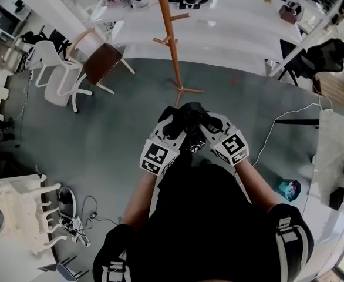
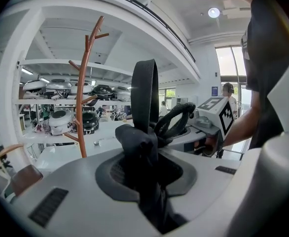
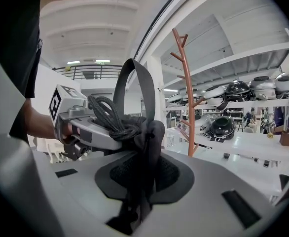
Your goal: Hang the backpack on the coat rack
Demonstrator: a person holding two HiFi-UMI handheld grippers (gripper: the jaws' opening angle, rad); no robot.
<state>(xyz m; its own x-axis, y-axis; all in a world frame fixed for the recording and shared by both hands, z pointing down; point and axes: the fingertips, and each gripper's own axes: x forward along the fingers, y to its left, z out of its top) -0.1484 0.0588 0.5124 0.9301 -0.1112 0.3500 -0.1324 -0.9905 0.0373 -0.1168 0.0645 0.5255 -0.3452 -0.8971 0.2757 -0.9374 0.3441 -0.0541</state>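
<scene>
Seemingly mid-carry in the head view, the left tongs (image 1: 173,128) and right tongs (image 1: 210,126) meet on the top of the black fabric backpack (image 1: 189,114), held before the person, the orange-brown wooden coat rack (image 1: 171,34) standing ahead. In the left gripper view the left tongs pinch bunched fabric beneath the upright black webbing loop (image 2: 145,90): aim that open loop over a peg (image 2: 103,35). The right gripper view shows its tongs pinching likewise; release, I judge, only once the loop seats.
</scene>
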